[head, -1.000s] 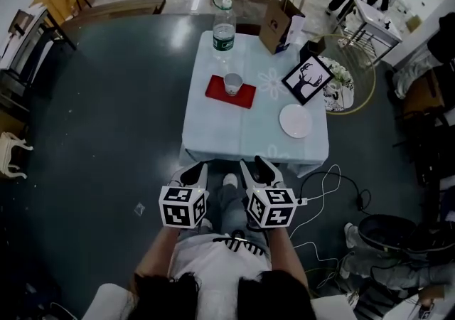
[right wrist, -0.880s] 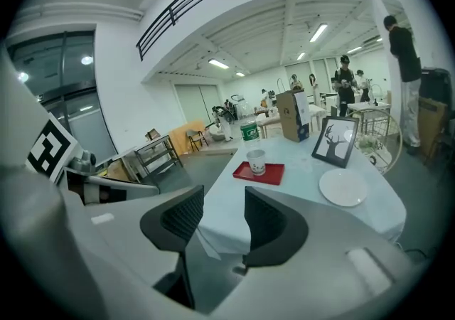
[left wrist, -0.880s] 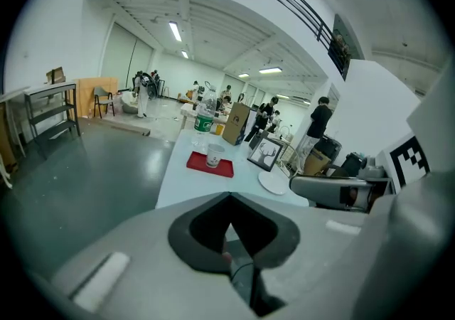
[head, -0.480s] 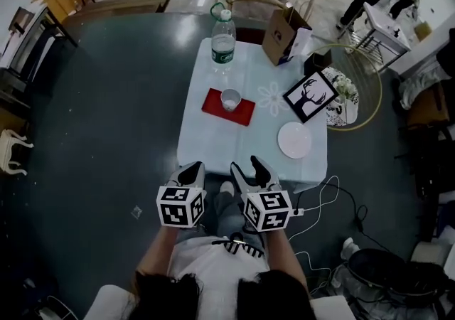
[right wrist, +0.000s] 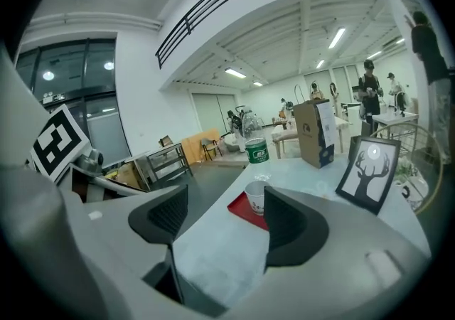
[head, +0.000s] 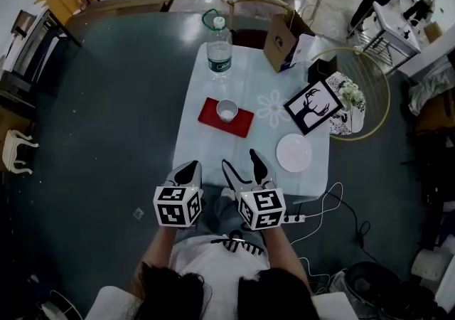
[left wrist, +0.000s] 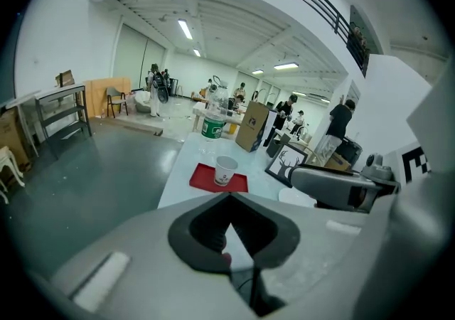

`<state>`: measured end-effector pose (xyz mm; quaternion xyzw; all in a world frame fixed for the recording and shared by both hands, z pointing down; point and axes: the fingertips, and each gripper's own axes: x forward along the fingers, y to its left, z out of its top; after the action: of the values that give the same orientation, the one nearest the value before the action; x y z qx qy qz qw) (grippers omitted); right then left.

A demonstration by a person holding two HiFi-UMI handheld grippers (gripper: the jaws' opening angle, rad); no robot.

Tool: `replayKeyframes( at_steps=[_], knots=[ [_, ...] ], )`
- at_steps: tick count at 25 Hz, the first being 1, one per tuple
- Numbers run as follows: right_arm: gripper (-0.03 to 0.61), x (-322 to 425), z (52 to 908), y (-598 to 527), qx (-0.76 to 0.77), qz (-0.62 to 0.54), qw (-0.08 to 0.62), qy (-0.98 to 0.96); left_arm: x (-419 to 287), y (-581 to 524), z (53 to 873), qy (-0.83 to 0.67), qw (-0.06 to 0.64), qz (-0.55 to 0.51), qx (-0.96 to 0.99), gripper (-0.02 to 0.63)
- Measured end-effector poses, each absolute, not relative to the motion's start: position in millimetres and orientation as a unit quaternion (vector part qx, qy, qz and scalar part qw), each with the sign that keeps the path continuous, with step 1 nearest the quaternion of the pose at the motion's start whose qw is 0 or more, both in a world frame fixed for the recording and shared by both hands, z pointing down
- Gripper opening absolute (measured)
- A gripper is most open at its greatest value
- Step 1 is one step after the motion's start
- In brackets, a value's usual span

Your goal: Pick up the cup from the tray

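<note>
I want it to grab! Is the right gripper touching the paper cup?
Apart. Head view: right gripper at the near edge of the tablecloth, paper cup on the red tray farther off, bare cloth between them.

The left tongs are closed, empty; the right tongs have just been opening, nothing between them.

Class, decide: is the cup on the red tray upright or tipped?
Upright: the cup stands on its base on the tray, open rim up.
</note>
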<state>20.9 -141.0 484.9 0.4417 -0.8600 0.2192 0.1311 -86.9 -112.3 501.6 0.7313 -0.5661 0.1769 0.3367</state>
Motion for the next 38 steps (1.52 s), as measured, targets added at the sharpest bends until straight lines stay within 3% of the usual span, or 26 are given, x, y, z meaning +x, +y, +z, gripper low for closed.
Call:
replayKeyframes(
  at_steps=[15, 38],
  knots=[
    [0.449, 17.1, 494.9, -193.0, 0.419, 0.168, 0.142, -0.881, -96.4, -150.3, 508.3, -0.605, 0.338, 0.168, 0.701, 0.0],
    [0.485, -24.5, 594.3, -289.1, 0.476, 0.205, 0.21, -0.829, -114.4, -232.5, 521.9, -0.555, 0.328, 0.209, 0.736, 0.0]
  ],
)
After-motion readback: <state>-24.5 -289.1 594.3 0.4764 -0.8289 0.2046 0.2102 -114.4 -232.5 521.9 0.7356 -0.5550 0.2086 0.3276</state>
